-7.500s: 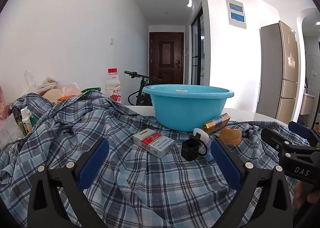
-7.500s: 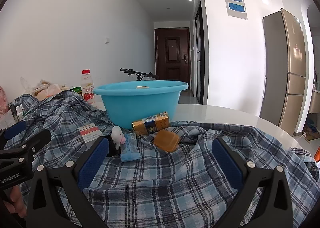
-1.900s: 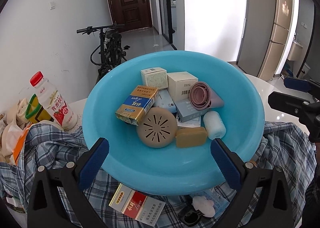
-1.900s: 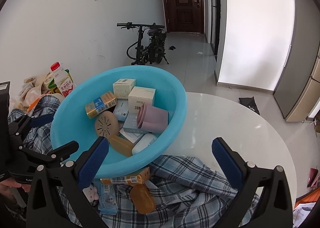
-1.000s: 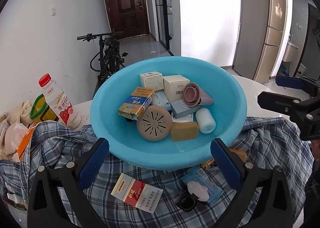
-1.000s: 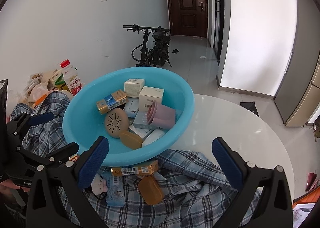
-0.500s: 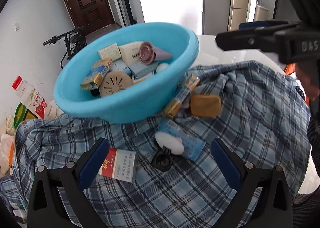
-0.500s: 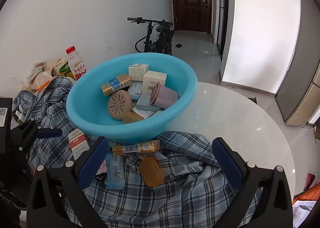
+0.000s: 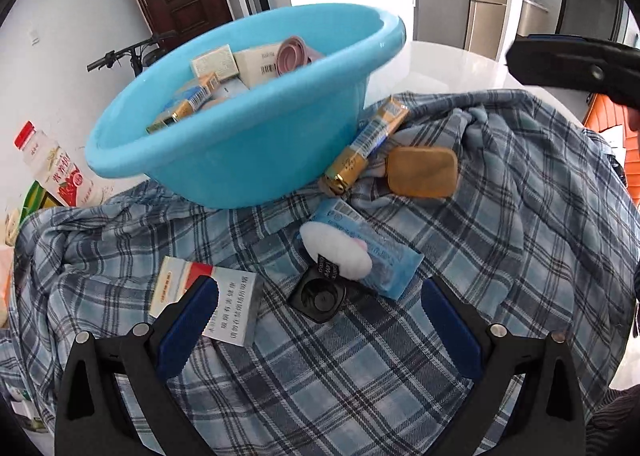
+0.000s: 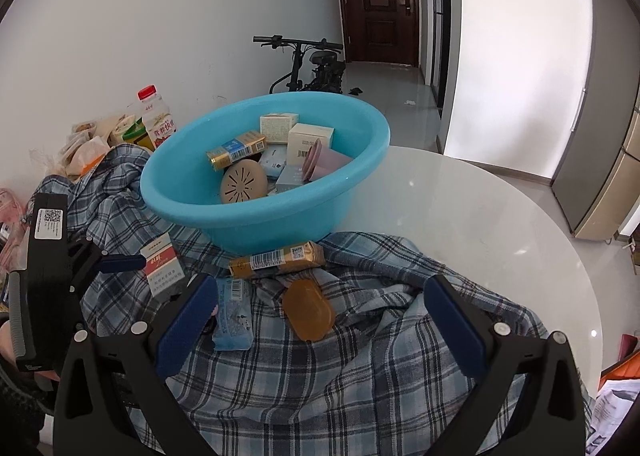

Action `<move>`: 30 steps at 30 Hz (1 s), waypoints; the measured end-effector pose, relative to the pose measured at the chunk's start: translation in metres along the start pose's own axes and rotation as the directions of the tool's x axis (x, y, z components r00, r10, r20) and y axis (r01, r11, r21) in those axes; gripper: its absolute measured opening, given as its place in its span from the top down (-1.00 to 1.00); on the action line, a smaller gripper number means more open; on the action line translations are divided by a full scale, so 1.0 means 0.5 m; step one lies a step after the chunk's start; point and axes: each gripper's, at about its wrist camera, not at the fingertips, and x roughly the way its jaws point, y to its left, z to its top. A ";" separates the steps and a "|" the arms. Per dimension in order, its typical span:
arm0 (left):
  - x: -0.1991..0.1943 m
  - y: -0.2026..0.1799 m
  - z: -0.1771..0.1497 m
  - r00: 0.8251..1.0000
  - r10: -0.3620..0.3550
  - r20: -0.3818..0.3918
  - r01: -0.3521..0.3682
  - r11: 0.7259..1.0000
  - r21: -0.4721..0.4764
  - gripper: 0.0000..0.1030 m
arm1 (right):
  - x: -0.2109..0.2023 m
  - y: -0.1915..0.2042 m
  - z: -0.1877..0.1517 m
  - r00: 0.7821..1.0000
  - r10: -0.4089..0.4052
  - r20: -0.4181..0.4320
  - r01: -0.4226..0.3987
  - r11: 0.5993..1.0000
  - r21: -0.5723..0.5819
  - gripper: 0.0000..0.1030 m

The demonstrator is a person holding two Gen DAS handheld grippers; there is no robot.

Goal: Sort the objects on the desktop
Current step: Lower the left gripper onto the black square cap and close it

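The things not yet sorted lie on the plaid cloth (image 9: 460, 264) in front of the blue basin (image 9: 256, 144): a red and white cigarette box (image 9: 208, 304), a small black cap-like object (image 9: 318, 298), a white fluffy piece (image 9: 336, 252) resting on a blue plastic packet (image 9: 376, 256), an amber soap bar (image 9: 424, 172), and a gold and blue carton (image 9: 366, 144) that leans against the basin wall. I judge all of them to be light. The cigarette box is stiff but can be crushed, so it is best taken across its two narrow sides; the soap bar looks smooth and probably slippery, so a hold across its short width in the middle is safer; the packet is soft and will bend, so it should be pinched near the centre. The cloth below is loose and folded, and a finger could catch it. The left gripper (image 9: 318, 330) hangs low over the black object with its jaws spread wide and nothing between them; the right gripper (image 10: 320, 320) is also wide and empty, above the soap bar (image 10: 308, 310). The left wrist view shows the black object and the fluffy piece clearly, while in the right wrist view they are almost hidden behind a finger. The right wrist view looks deeper into the basin (image 10: 264, 216) and shows the round beige vented disc (image 10: 243, 185) and the pink cups (image 10: 320, 160), and also the bare white table (image 10: 460, 224).
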 end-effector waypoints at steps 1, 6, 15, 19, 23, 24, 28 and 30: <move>0.005 -0.001 -0.002 1.000 0.002 -0.002 -0.002 1.000 0.000 -1.00 | 0.003 0.001 -0.004 1.000 0.003 -0.005 -0.003 1.000 0.000 -0.99; 0.042 0.004 -0.016 0.999 0.028 -0.016 -0.028 0.999 -0.030 -1.00 | 0.012 -0.004 -0.018 1.000 0.014 -0.020 -0.014 1.000 0.008 -0.99; 0.087 0.024 -0.024 0.999 0.022 -0.036 -0.024 0.997 -0.072 -1.00 | 0.019 -0.018 -0.040 0.999 0.011 -0.038 -0.009 0.999 0.034 -0.99; 0.096 0.030 -0.021 1.000 0.004 -0.027 -0.006 0.996 -0.085 -1.00 | 0.027 -0.025 -0.048 0.999 0.009 -0.053 -0.007 0.999 0.045 -0.99; 0.100 0.031 -0.024 1.000 0.013 0.000 -0.013 0.995 -0.094 -0.87 | 0.031 -0.029 -0.053 0.998 0.015 -0.061 -0.012 0.999 0.052 -0.99; 0.099 0.028 -0.024 1.000 0.020 0.008 -0.019 0.996 -0.085 -0.81 | 0.032 -0.030 -0.055 0.998 0.017 -0.063 -0.014 0.999 0.052 -0.99; 0.095 0.016 -0.020 1.000 0.001 0.021 0.000 0.998 -0.062 -0.34 | 0.042 -0.035 -0.062 0.997 0.018 -0.079 -0.013 0.998 0.064 -0.99; 0.093 0.007 -0.020 1.000 -0.002 0.026 0.003 0.999 -0.042 -0.19 | 0.044 -0.038 -0.067 0.996 0.026 -0.084 -0.019 0.997 0.075 -0.99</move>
